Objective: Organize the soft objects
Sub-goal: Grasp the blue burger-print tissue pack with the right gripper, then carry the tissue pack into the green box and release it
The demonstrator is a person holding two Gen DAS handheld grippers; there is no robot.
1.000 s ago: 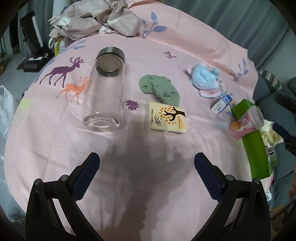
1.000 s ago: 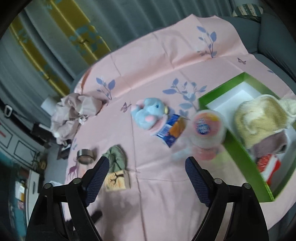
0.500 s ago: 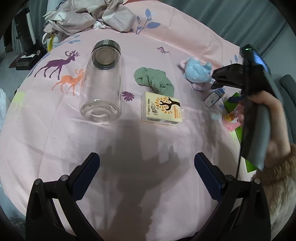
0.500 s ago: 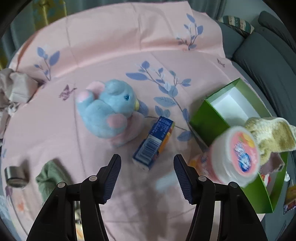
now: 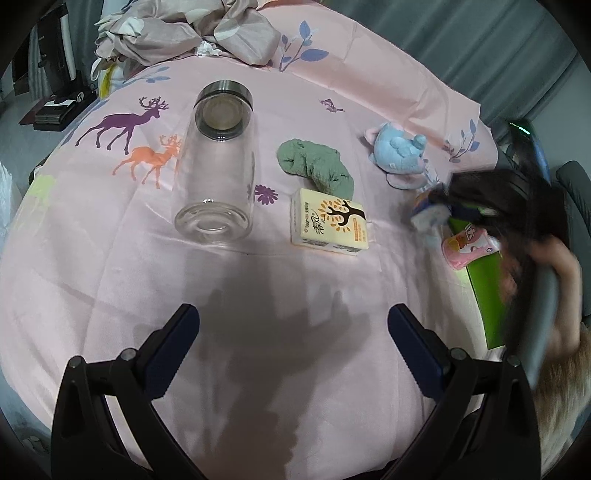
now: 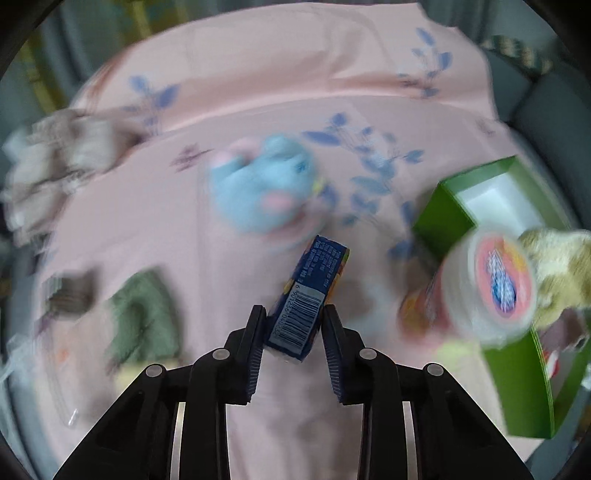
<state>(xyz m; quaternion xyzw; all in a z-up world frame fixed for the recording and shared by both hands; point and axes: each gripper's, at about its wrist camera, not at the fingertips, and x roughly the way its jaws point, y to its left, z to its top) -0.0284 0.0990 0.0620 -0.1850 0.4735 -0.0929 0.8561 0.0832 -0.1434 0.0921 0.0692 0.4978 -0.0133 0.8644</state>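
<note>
My right gripper [image 6: 293,317] is shut on a small blue carton [image 6: 308,299] with a barcode, held just above the pink cloth. In the left wrist view the right gripper [image 5: 443,201] appears blurred at the right, by the carton [image 5: 430,216]. A blue plush toy [image 6: 264,188] lies just beyond the carton; it also shows in the left wrist view [image 5: 399,155]. A green cloth [image 5: 314,170] lies mid-table. A green box [image 6: 517,332] at the right holds a cream plush [image 6: 557,269]. My left gripper [image 5: 293,347] is open and empty above the near cloth.
A clear glass jar [image 5: 218,166] lies on its side at the left. A yellow tissue pack [image 5: 328,221] sits mid-table. A pink cup [image 6: 487,284] stands against the green box. Crumpled fabric [image 5: 192,29] lies at the far edge.
My right gripper has come down and closed on the blue carton. The right view is now blurred with motion. My left gripper has stayed open and nearly still.
</note>
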